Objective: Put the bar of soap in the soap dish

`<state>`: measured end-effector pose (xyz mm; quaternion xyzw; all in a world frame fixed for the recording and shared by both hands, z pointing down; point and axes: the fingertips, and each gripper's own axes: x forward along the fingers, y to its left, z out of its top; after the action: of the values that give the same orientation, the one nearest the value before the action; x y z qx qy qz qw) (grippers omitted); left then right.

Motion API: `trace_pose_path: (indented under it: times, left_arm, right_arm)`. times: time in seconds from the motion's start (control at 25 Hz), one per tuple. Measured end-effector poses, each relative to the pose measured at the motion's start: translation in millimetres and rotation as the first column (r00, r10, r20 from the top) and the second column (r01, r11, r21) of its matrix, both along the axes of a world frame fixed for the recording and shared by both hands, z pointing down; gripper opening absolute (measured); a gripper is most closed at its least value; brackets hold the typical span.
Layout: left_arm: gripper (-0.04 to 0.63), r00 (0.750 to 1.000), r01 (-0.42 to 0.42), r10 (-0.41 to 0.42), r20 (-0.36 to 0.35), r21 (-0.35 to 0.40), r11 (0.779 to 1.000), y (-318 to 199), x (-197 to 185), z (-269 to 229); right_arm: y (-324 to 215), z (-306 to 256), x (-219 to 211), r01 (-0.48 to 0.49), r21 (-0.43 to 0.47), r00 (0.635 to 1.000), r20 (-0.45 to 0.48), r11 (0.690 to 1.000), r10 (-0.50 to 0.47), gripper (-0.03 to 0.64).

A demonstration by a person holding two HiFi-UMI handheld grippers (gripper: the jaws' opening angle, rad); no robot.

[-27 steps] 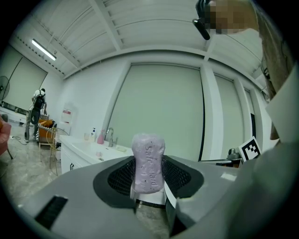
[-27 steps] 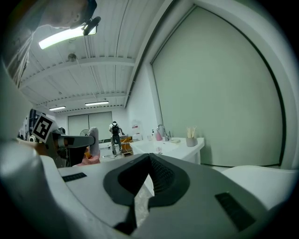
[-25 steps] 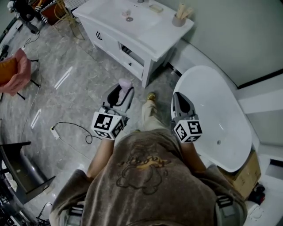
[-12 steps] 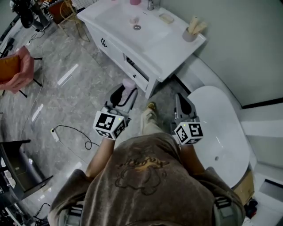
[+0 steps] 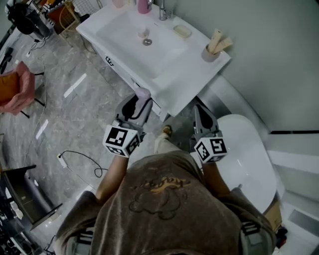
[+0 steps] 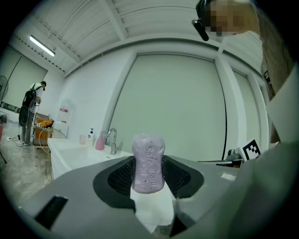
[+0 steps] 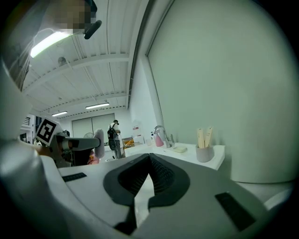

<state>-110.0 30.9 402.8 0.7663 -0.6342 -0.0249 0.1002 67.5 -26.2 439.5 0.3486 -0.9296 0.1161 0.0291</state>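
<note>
White vanity (image 5: pixel 192 74) w/ sink (image 5: pixel 132 35) takes the top of the head view. Bathtub (image 5: pixel 249 154) sits lower right. The person stands just short of the vanity's front edge, both grippers pointed toward it.

Left gripper (image 5: pixel 135 105) is clamped on the bar of soap (image 6: pixel 148 163). The bar is pale purple, upright, poking out past the jaw tips, in the air nr the vanity's front edge. Right gripper (image 5: pixel 200 113) has its jaws together, nothing betw. them.

Cup (image 5: pixel 210 52) w/ toothbrushes stands at the counter's right corner. Small pale tray beside the faucet (image 5: pixel 162 10) is prob. the soap dish (image 5: pixel 182 31). Can't tell if it's empty; too small.

Step in hand: the carry. Soap is gripped and well apart from the dish. Next move, as I judge it: reach the left gripper fwd & right across the sink, line the bar up over the dish, lower till it rests, then let go. Watch the faucet and cup either side of the dish.
</note>
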Motion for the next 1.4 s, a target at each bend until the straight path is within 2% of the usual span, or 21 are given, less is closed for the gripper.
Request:
trace_pose_path:
  times: [0.36,0.52,0.8,1.04,1.4]
  left_arm:
    - [0.176,1.0,0.002,-0.002,0.025,-0.004,1.0,-97.3,-7.1,-5.8]
    - [0.176,1.0,-0.007,0.007,0.027,0.003,1.0,-129.5,-9.0,-8.9]
    - [0.176,0.998,-0.059,0.059,0.033,-0.001,0.998,-163.5,-21.1,-12.8]
    - [0.176,0.988,-0.147,0.147,0.034,-0.005,0.989,-204.8,-30.7,-12.0]
    - [0.176,0.969,-0.229,0.229,0.096,-0.013,0.973,-270.3,-47.9,-11.5]
  right_arm:
    - [-94.8,10.0,-7.4,-0.001,-0.037,0.999,0.04,0.999,0.002,-0.01]
    - [-130.2,10.4,-14.1,0.005,-0.019,0.999,0.045,1.0,-0.004,-0.01]
    - [-160.7,5.0,-31.8,-0.021,-0.018,0.999,0.04,1.0,0.021,-0.009]
    - [-183.3,0.0,-43.1,-0.094,-0.012,0.995,0.045,0.995,0.095,-0.009]
    - [-210.7,5.1,-58.2,-0.144,-0.026,0.988,0.048,0.989,0.145,-0.009]
